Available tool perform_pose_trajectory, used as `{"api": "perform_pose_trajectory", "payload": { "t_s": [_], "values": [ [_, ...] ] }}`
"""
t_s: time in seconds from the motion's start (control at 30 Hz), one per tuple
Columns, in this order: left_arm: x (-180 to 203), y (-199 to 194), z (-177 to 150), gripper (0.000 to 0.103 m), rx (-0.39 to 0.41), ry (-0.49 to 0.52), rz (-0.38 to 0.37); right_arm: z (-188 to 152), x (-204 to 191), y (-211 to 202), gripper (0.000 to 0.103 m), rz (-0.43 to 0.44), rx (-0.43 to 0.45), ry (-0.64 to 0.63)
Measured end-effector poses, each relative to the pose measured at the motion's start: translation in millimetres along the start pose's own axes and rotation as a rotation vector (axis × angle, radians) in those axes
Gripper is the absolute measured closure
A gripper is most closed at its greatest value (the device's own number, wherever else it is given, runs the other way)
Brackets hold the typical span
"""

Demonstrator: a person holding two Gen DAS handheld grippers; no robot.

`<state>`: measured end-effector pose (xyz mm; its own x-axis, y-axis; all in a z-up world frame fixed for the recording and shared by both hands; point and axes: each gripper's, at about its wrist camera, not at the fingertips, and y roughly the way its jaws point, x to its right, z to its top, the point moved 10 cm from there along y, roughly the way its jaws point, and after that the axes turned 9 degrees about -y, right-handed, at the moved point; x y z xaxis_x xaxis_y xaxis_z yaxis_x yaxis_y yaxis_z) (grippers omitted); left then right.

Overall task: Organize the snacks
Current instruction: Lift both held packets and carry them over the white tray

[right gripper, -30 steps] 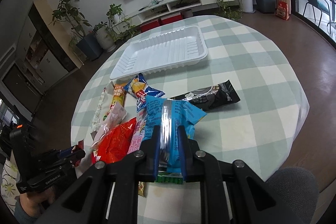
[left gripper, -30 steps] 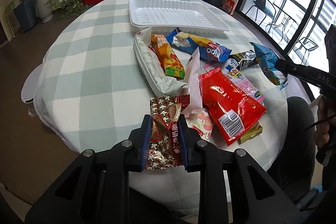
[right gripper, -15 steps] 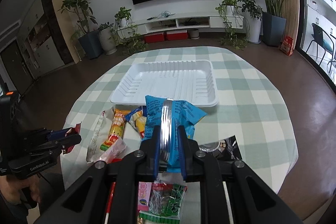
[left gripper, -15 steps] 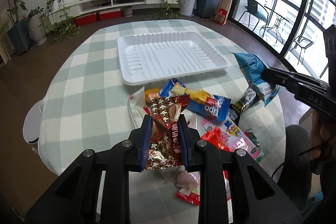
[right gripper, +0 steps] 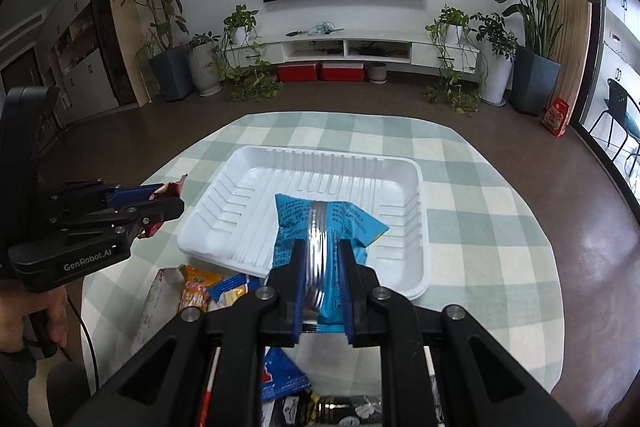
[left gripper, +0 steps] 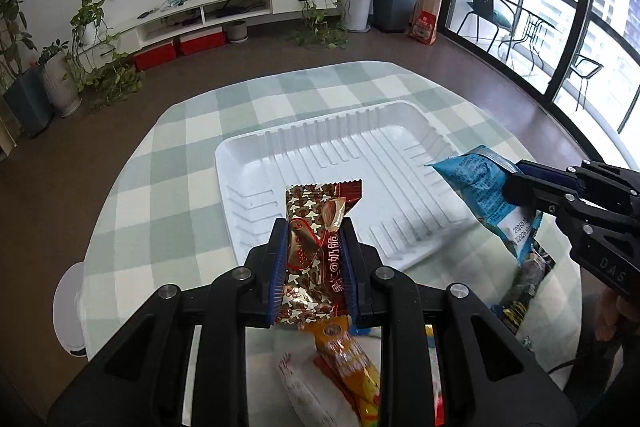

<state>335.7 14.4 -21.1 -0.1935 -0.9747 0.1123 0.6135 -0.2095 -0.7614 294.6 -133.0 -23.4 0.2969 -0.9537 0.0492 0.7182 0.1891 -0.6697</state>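
Note:
My left gripper (left gripper: 314,227) is shut on a brown and gold snack packet (left gripper: 316,255), held in the air over the near left edge of the white ribbed tray (left gripper: 360,163). My right gripper (right gripper: 322,247) is shut on a blue snack bag (right gripper: 316,223), held above the near part of the same tray (right gripper: 248,187), which lies with nothing in it. In the left wrist view the right gripper (left gripper: 516,183) with the blue bag (left gripper: 476,183) comes in from the right. In the right wrist view the left gripper (right gripper: 176,197) shows at the left.
Several loose snack packs (left gripper: 344,359) lie on the checked tablecloth (left gripper: 176,163) in front of the tray; an orange pack (right gripper: 198,287) and a dark one (right gripper: 340,407) show below. A person's hand (right gripper: 24,323) holds the left tool. Plants and a TV stand beyond the round table.
Both grippers rose from the snack pile and moved forward over the table with their packets, now hanging at the tray. The tray looks much nearer in both views.

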Motion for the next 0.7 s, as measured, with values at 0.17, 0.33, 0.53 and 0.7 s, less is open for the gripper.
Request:
{"api": "perform_pose_trajectory", "payload": {
  "t_s": [0.17,0.33,0.53,0.7],
  "values": [
    [-9,48,17,0.081,-0.034,-0.004,0.004,11,12,36,0.087,0.018,-0.035,0.01],
    [-6,87,17,0.081,-0.072,-0.001,-0.013,10,23,69,0.087,0.043,-0.079,0.046],
    [-2,107,15,0.081,-0.092,-0.01,-0.034,1,29,91,0.087,0.155,-0.111,0.147],
    [0,116,11,0.081,-0.109,-0.004,-0.033,-4,30,102,0.087,0.22,-0.13,0.203]
  ]
}}
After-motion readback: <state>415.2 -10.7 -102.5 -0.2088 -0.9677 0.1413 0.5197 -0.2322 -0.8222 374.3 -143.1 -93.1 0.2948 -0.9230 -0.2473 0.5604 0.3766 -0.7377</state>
